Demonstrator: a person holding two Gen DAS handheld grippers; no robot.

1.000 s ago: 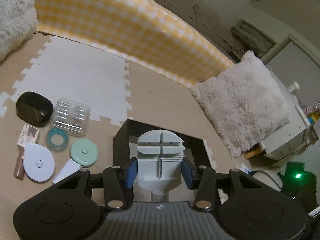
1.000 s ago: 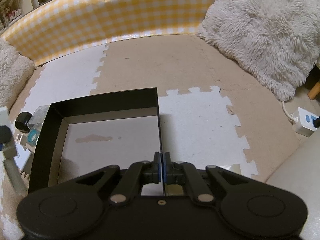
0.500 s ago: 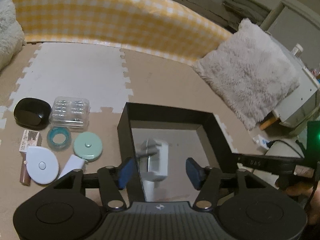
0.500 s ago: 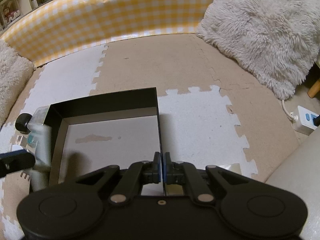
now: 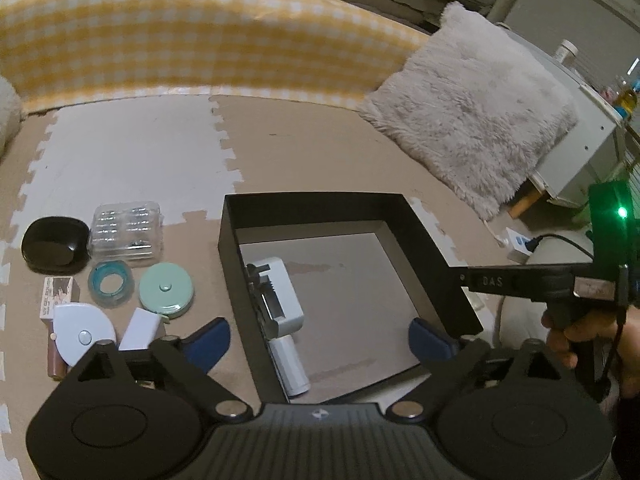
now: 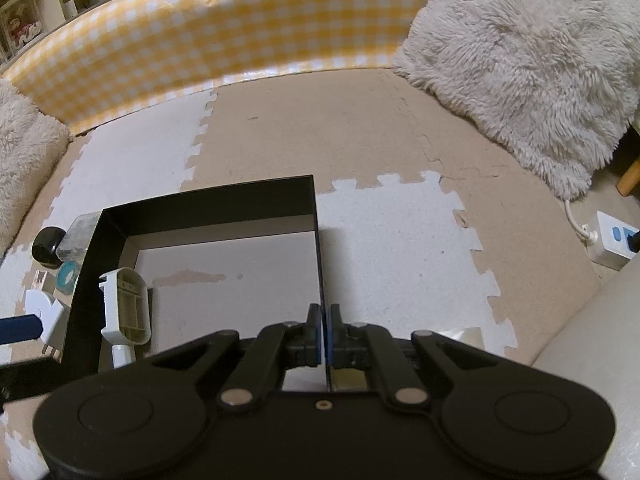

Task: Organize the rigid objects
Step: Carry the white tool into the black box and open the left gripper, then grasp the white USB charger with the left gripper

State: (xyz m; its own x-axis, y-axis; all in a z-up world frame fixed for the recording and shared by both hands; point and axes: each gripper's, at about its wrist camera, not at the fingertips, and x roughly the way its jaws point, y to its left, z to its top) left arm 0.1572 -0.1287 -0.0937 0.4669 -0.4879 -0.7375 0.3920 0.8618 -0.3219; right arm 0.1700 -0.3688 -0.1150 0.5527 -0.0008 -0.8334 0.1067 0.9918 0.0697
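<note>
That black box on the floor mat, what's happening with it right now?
A person is sorting small items into the black box. The right tool is shut on the box's right wall, steadying it. The left tool is opening above the box, nothing between its pads; the white gadget lies inside along the left wall. A black case, clear case and mint tape measure wait on the mat.

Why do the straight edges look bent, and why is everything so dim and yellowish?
Left wrist view: the fisheye lens bows the checked bolster and the black box; a green light glares. Right wrist view: the same curving, dim warm light, soft shadows.
</note>
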